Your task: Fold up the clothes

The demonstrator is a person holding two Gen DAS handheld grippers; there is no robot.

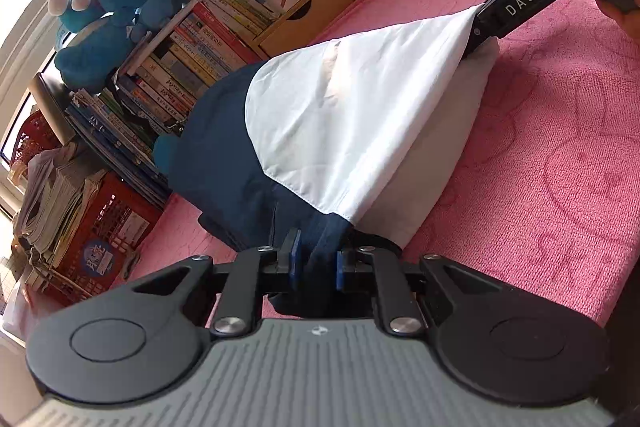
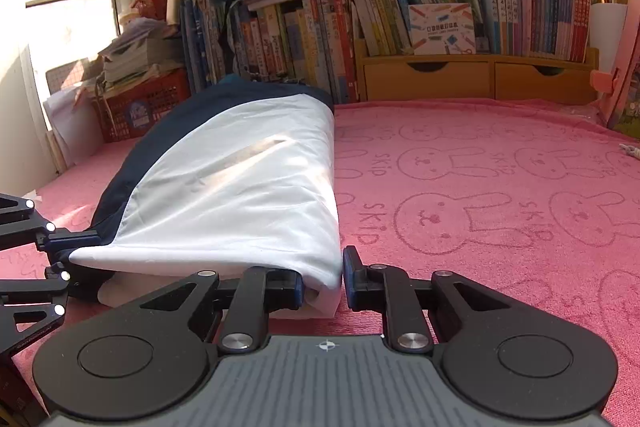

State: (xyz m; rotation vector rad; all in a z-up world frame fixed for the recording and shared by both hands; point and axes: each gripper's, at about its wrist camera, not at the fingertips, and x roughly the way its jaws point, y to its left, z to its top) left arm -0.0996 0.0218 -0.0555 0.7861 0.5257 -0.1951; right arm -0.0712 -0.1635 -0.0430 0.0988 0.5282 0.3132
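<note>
Pink bunny-print towel (image 2: 480,187), shelved books (image 2: 400,15), blue plush (image 1: 112,11)

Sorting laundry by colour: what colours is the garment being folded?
White and navy blue garment; right wrist view shows it best.

White letters "DAS" stand on the black right gripper (image 1: 516,5) seen from the left wrist. The pink bunny-print towel (image 2: 480,187) carries the word "SKIP" repeated beside its rabbit outlines. Print on the book spines (image 2: 440,3) and the red crate's label (image 1: 98,259) is too small to read.
</note>
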